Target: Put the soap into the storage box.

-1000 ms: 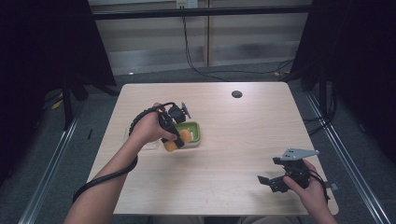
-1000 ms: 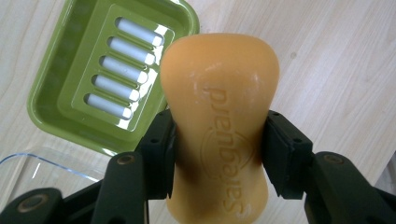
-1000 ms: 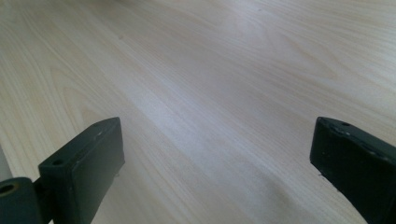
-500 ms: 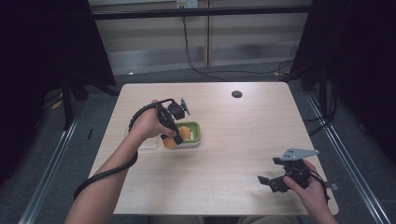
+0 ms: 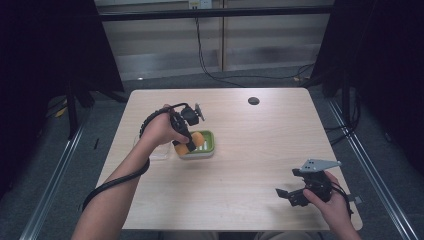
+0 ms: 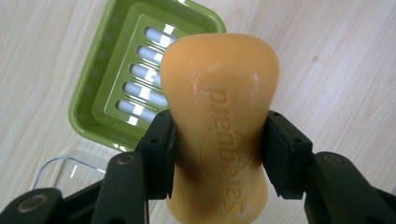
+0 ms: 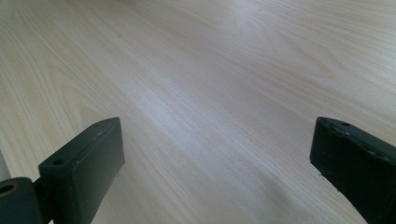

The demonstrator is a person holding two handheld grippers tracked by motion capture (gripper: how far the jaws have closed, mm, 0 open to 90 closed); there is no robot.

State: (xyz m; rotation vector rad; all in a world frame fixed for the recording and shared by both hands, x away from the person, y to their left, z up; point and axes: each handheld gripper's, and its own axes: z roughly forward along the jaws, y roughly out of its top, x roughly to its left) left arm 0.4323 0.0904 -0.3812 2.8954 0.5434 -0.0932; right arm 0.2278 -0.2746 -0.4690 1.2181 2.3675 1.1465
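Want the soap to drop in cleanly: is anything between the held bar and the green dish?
Nothing visible. The left claw grips the orange soap above the green dish, whose slotted tray lies bare.

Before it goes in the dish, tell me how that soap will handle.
The soap looks rigid: its embossed lettering stays crisp between the left gripper pads. Its smooth, waisted sides and sheen suggest it could slip if the grip loosens. Its rounded ends may let it rock on the green dish slats.
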